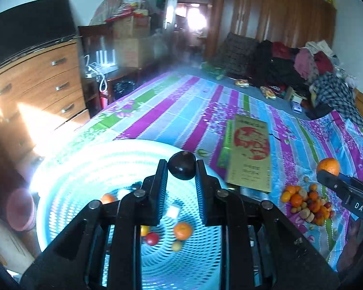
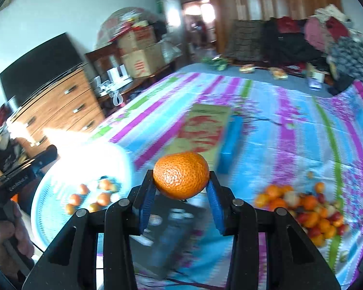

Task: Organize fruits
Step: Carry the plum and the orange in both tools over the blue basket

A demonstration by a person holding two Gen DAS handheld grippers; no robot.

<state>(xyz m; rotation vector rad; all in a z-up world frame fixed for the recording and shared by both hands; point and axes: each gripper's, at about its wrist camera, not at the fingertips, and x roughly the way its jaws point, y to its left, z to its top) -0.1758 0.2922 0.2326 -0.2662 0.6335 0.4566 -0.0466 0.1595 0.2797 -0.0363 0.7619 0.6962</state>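
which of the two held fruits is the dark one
The dark fruit pinched in the left gripper; the right gripper holds a bright orange mandarin.

surface: bed (image 1: 181,111), covered by a striped floral sheet (image 2: 290,145) in purple, blue, green
near left: pale blue perforated basket (image 1: 67,169) sits on the sheet, a few small fruits inside
middle: flat gold box with red print (image 1: 250,152) lies on the sheet, just right of the basket; blue box (image 2: 230,145) beside it in the right wrist view
near right: loose fruit pile (image 1: 307,204) directly on the sheet, orange, red and pale pieces, well apart from the basket
far end: clothes heap (image 1: 302,67) on the bed; small packets (image 1: 242,83) near it, blurred
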